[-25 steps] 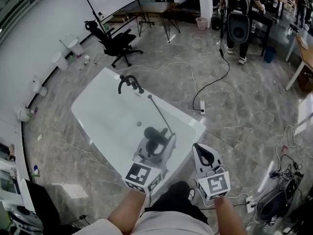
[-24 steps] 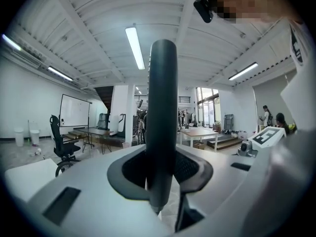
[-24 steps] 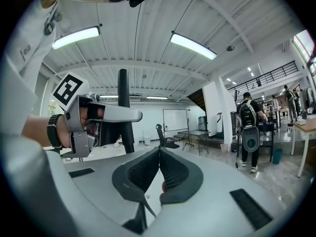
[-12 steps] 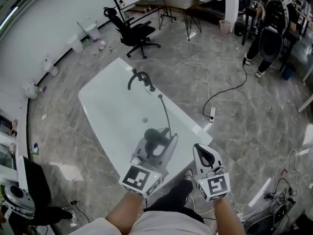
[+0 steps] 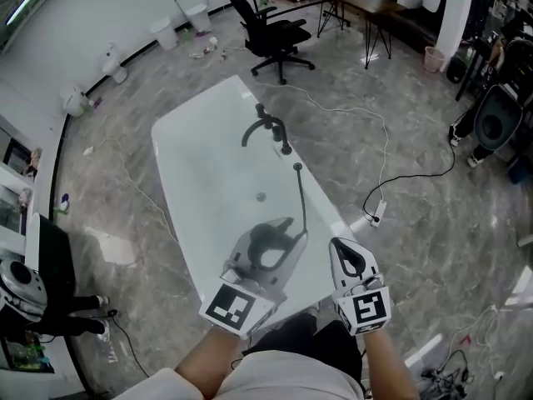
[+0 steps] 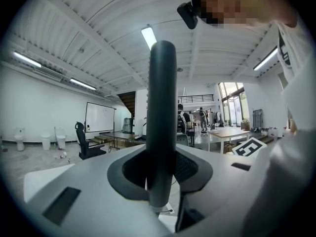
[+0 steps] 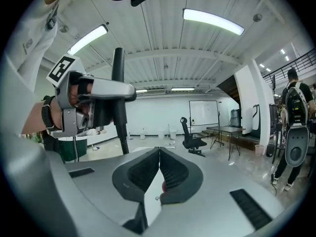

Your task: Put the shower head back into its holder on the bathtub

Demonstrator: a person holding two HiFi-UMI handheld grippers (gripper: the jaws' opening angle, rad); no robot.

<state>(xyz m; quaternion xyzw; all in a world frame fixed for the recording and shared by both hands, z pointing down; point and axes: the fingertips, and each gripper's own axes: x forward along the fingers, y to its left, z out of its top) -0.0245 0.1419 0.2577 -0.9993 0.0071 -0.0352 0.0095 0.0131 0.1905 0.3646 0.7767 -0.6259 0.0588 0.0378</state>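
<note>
Quick progress check: the pickup part looks done, the actual putting-back isn't.

The left gripper (image 5: 273, 250) is pinching the shower head (image 5: 265, 233). In the left gripper view the dark handle (image 6: 162, 107) stands upright between the 2 jaws, with both pads snug against it. From the head view, the shower head is held up over the near end of the bathtub (image 5: 200, 182), close to the person. Its hose (image 5: 301, 198) trails off toward the tub's right-hand rim.

The right gripper (image 5: 350, 261) is just beside the left one. Its jaws are pressed together with nothing between them, so it's basically along for the ride right now.

The dark tap fixture (image 5: 268, 130) sits on the tub's rim further along, well apart from the shower head. I'd guess the holder is part of that, but it's too small here to make out the cradle itself. Nothing is resting on it as far as I can see.

So by my read there's 1 step done (grab) and 3 left: carry the head over to the fixture, line the handle up with the holder, and seat it and let go. The hose could tug or snag on the way, so that's worth watching.
</note>
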